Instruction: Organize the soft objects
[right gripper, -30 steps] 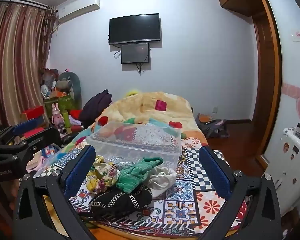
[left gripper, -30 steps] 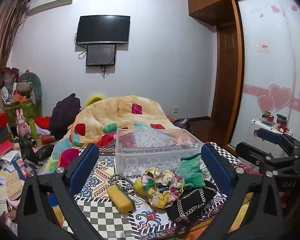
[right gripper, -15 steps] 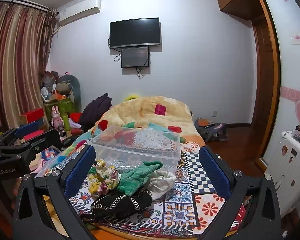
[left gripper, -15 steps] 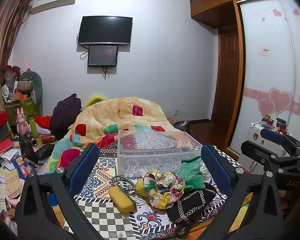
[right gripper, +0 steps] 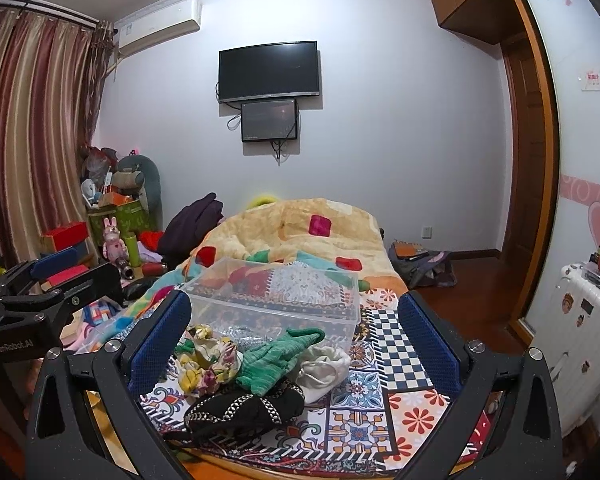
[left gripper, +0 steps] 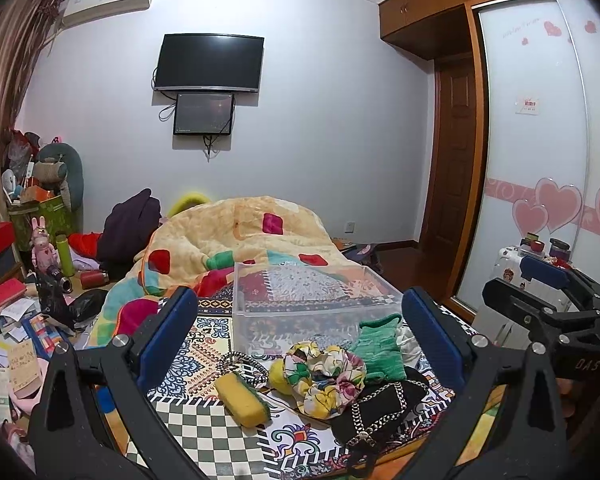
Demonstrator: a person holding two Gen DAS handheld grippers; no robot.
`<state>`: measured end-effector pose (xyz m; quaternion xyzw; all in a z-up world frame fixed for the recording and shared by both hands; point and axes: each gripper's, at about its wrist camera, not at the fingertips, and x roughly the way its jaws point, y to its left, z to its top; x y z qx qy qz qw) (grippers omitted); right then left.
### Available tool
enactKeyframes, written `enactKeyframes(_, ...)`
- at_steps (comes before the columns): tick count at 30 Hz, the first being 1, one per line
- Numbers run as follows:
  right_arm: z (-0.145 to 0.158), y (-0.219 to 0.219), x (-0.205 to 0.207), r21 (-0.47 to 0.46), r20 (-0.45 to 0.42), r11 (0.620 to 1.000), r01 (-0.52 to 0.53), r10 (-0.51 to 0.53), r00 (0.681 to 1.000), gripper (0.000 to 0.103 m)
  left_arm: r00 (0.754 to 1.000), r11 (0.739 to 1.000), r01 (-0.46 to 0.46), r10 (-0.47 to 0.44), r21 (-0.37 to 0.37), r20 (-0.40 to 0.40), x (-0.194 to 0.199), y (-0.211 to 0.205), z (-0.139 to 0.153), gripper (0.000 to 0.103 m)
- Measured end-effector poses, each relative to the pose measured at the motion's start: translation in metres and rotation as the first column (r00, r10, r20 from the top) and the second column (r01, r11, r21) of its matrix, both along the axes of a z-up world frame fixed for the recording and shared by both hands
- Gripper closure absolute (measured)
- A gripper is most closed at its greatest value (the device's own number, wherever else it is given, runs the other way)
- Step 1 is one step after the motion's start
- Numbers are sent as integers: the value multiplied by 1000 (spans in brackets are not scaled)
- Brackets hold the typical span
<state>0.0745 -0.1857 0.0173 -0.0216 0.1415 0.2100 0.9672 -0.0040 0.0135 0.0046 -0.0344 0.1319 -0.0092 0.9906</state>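
Note:
On the patterned bedspread lies a heap of soft things: a floral scrunchie [left gripper: 325,372] [right gripper: 208,358], a green knit piece [left gripper: 378,350] [right gripper: 278,356], a black cloth with chain trim [left gripper: 380,404] [right gripper: 240,408], a white pouch [right gripper: 320,368] and a yellow sponge [left gripper: 242,398]. Behind them stands a clear plastic bin [left gripper: 312,292] [right gripper: 276,296]. My left gripper [left gripper: 300,332] is open above the near end of the heap, holding nothing. The right gripper [right gripper: 294,332] is open too, hovering before the heap, and shows at the right edge of the left wrist view [left gripper: 548,304].
A rumpled yellow quilt [left gripper: 236,236] covers the bed behind the bin. Cluttered boxes, papers and toys [left gripper: 28,264] fill the floor at left. A white suitcase [right gripper: 584,316] stands at right by the wardrobe door. A TV [left gripper: 210,62] hangs on the far wall.
Both views have drifted slightly; the heap and bin sit a touch lower in the frames than a second ago. Both grippers stay open and empty, and no object has moved.

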Motion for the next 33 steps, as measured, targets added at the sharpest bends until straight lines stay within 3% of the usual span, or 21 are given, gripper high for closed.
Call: enactKeyframes(33, 4, 1, -6, 16, 19, 1000, -14, 14, 1000, 0, 1000, 1000, 5, -5, 11, 18, -5, -1, 2, 0)
